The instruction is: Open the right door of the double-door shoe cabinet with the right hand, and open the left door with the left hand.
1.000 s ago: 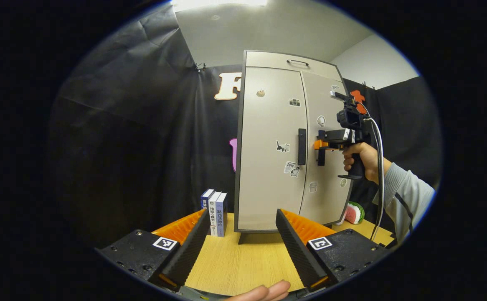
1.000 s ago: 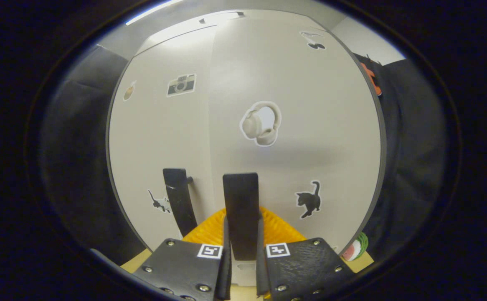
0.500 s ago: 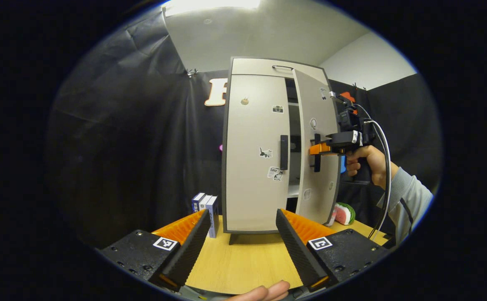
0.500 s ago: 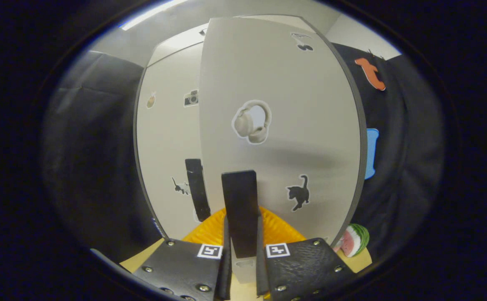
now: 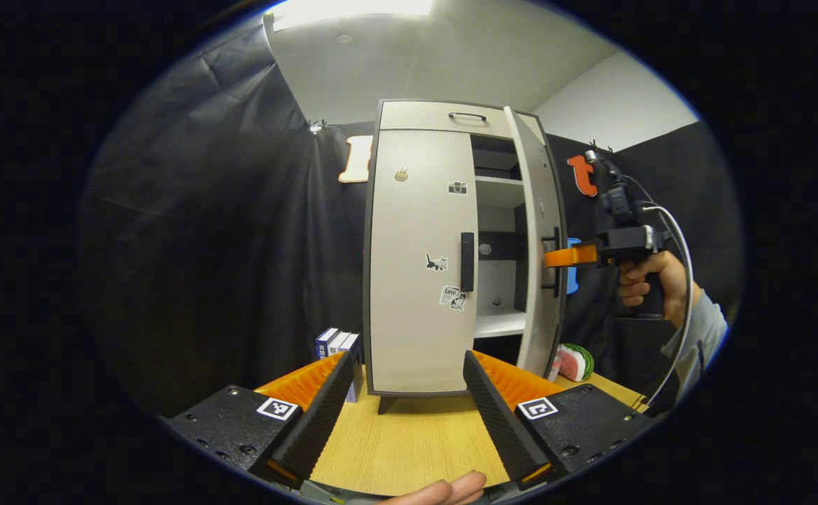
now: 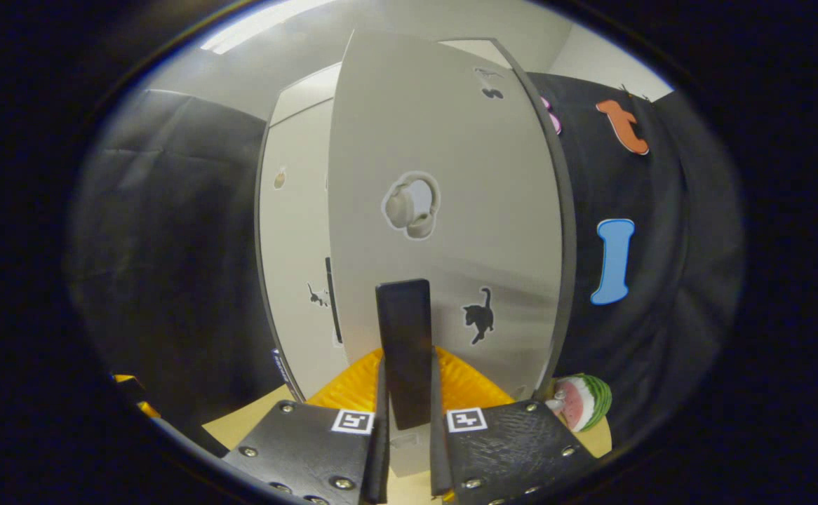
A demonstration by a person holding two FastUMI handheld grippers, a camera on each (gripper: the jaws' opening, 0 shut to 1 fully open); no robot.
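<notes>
Two doors front the tall grey shoe cabinet [image 5: 416,245] standing on the pale wooden table [image 5: 409,442], and they are now in different states. Its sticker-covered right door [image 6: 444,210] stands swung well out, edge-on in the left gripper view, exposing white shelves [image 5: 497,322] inside. That door is out because its black vertical bar handle [image 6: 403,351] sits clamped between the two fingers of the right gripper [image 6: 405,435], which a person's hand [image 5: 651,284] holds level at handle height, a sensible grip for pulling along the door's arc. The left door [image 5: 419,259] lies flush and closed, its own black bar handle [image 5: 466,261] untouched at the inner edge. Low and well back from the cabinet, the left gripper [image 5: 405,400] has its fingers spread wide apart with nothing between them, aimed towards the closed door's base; I'd guess it is waiting its turn and must rise to reach that handle. Beside the cabinet's left foot stand a few upright books [image 5: 335,344]; a watermelon-slice toy [image 5: 574,361] lies on the table by the open door.
</notes>
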